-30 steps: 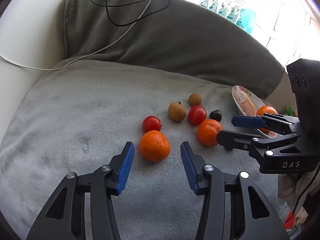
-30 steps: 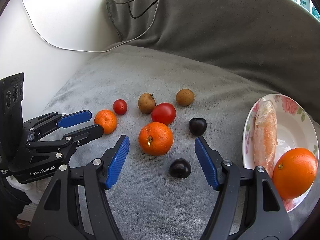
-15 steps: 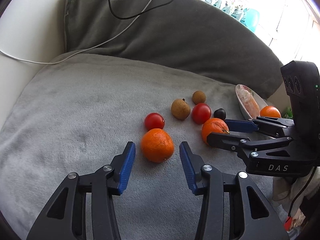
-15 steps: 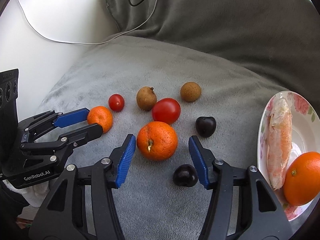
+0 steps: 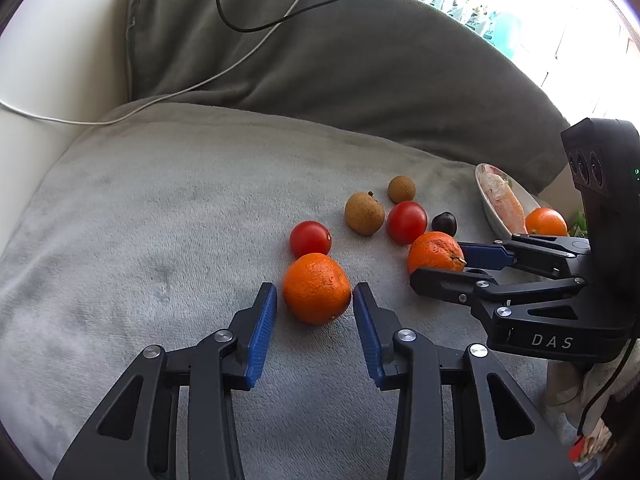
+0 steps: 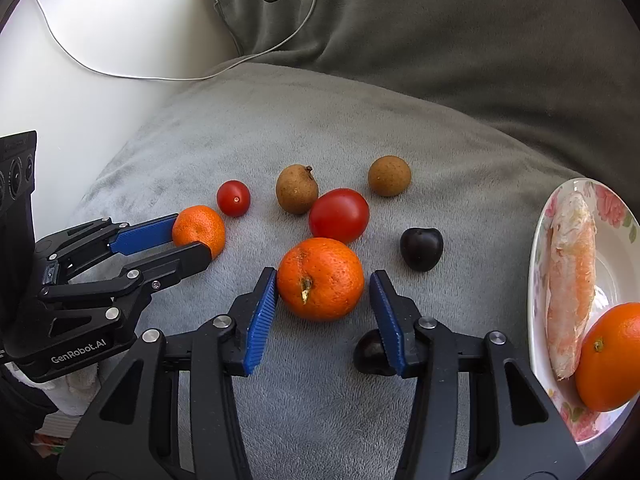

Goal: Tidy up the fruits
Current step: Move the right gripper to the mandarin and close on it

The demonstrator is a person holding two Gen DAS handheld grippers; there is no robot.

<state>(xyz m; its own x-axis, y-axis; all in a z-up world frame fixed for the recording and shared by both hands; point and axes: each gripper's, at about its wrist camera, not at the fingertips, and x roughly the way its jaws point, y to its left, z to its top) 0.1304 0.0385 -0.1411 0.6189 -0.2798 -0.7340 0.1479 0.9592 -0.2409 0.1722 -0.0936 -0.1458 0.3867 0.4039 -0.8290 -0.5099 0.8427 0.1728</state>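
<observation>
Fruits lie on a grey cushion [image 5: 140, 220]. My left gripper [image 5: 315, 298] is open with a small orange [image 5: 317, 288] between its blue pads, small gaps on both sides. My right gripper [image 6: 323, 284] is open around a larger orange [image 6: 321, 279]; its left pad is at the peel. Beyond lie two red tomatoes [image 6: 233, 197] [image 6: 339, 215], two brown fruits [image 6: 297, 189] [image 6: 389, 175] and a dark cherry [image 6: 421, 249]. Another cherry [image 6: 370, 354] is partly hidden under my right finger. A floral plate [image 6: 616, 276] at right holds an orange [image 6: 610, 356] and a wrapped item [image 6: 570, 280].
A darker grey back cushion [image 5: 360, 64] rises behind the fruits with black and white cables [image 5: 256, 8] draped over it. A white wall [image 6: 100, 20] is at the left. The plate also shows in the left wrist view [image 5: 490, 204], at the cushion's right edge.
Both grippers moved forward and narrowed. The left now brackets the small orange; the right now brackets the larger orange and covers part of the near cherry.
</observation>
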